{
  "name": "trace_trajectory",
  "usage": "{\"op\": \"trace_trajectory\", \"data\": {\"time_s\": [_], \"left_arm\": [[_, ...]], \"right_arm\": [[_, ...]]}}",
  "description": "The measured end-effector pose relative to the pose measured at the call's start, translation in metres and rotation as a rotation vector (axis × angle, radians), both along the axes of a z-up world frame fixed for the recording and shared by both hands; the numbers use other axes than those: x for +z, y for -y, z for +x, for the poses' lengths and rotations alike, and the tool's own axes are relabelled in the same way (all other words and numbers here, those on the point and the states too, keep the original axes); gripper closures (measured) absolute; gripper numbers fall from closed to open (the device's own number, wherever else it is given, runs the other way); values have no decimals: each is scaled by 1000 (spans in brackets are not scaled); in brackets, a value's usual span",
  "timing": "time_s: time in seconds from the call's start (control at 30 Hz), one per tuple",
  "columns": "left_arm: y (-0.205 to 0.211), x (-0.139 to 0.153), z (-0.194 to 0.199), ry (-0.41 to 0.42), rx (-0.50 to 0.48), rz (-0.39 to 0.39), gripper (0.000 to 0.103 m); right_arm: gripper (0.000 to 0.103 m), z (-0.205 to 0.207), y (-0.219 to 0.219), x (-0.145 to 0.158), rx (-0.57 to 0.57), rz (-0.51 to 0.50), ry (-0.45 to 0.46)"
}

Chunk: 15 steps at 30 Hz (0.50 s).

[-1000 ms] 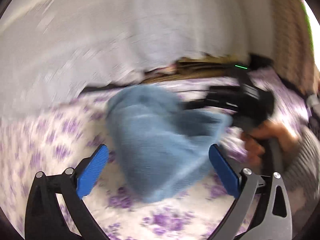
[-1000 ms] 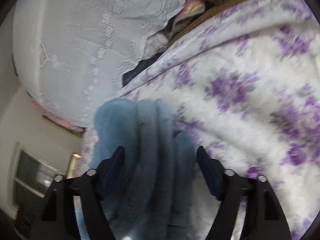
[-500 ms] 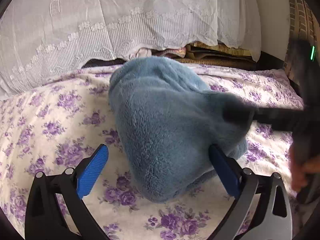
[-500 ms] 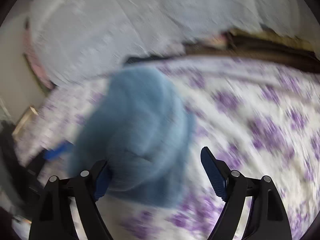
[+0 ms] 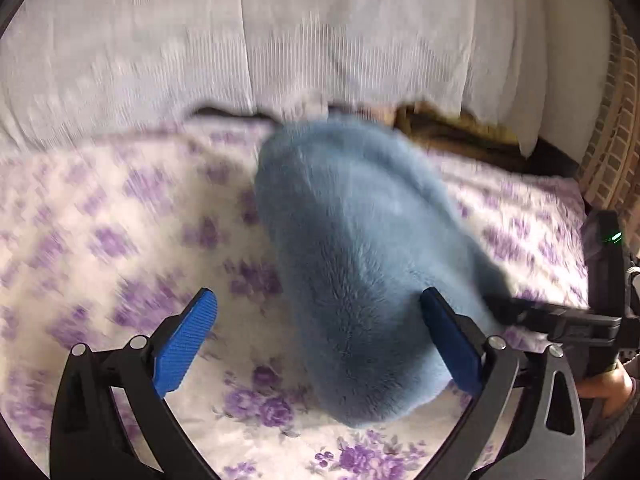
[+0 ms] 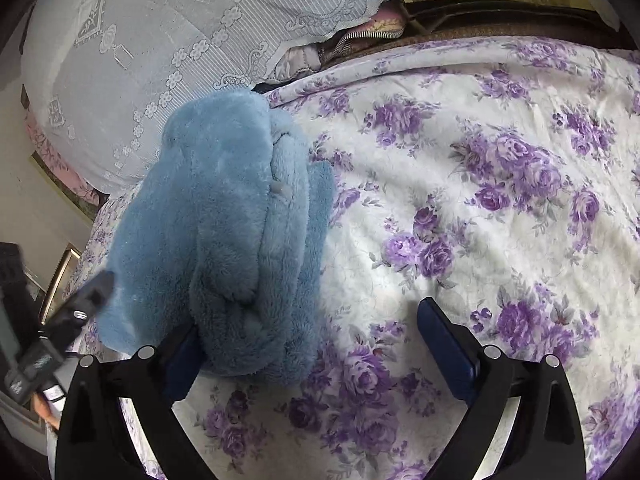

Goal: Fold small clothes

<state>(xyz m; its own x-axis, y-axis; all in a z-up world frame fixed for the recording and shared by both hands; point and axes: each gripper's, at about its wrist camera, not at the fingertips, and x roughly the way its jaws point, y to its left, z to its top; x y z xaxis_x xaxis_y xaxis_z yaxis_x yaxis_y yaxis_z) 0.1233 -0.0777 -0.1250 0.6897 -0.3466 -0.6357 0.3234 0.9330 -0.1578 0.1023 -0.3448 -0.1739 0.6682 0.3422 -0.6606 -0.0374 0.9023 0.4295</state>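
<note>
Right wrist view: a blue fleece garment [image 6: 224, 236] lies bunched in a thick, rolled heap on the bed [image 6: 480, 200], filling the centre-left of the frame against the purple-flowered cover. The right hand-held gripper [image 6: 308, 344] has just been opening and now stands wide; a second ago the fleece sat between both its fingers, and now only the left finger is at the heap's near edge while the right finger [image 6: 446, 350] hangs over bare cover, well clear of the cloth. Nothing is held.

From the left wrist view, blurred by motion, the same garment [image 5: 360, 272] lies in the middle of the frame, its near end reaching down between the fingers of the left hand-held gripper [image 5: 320, 344]. That gripper is also spread wide: its right finger [image 5: 450, 350] is just beside or touching the fleece, the left finger stands apart over the cover, and no pinch shows. The right hand-held gripper [image 5: 560, 320] appears at the right edge, its tip at the garment's side, with part of a hand [image 5: 608, 386] below it. A second ago it held the cloth up higher in this view.

A white lace drape [image 6: 160, 40] hangs behind the bed in the upper left.

Judged from this, the garment has been released and set down as a lump, not a flat fold; it likely needs spreading or a fresh grasp on an edge before folding can go on.
</note>
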Motion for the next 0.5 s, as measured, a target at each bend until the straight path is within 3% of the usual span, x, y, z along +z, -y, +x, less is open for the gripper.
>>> {"op": "trace_trajectory", "data": {"time_s": [0.1,0.17,0.27,0.4,0.5], "left_arm": [[-6,-13,14,-94,-8,-59,4],[-9,-14,15,-104,-9,-75,4],[-5,-15,9,-72,5,-47,4],[3,-12,0,-17,22,15,4],[2,-11,2,-26,21,11,4]], "right_arm": [[6,-10,-4,20,-34,-23,78],[8,-19,-14,48,-20,-26,200],[19,-15,-36,83,47,-4,296],[29,38,-72,101,188,72,272],[29,89,-88,81,218,99,177]]}}
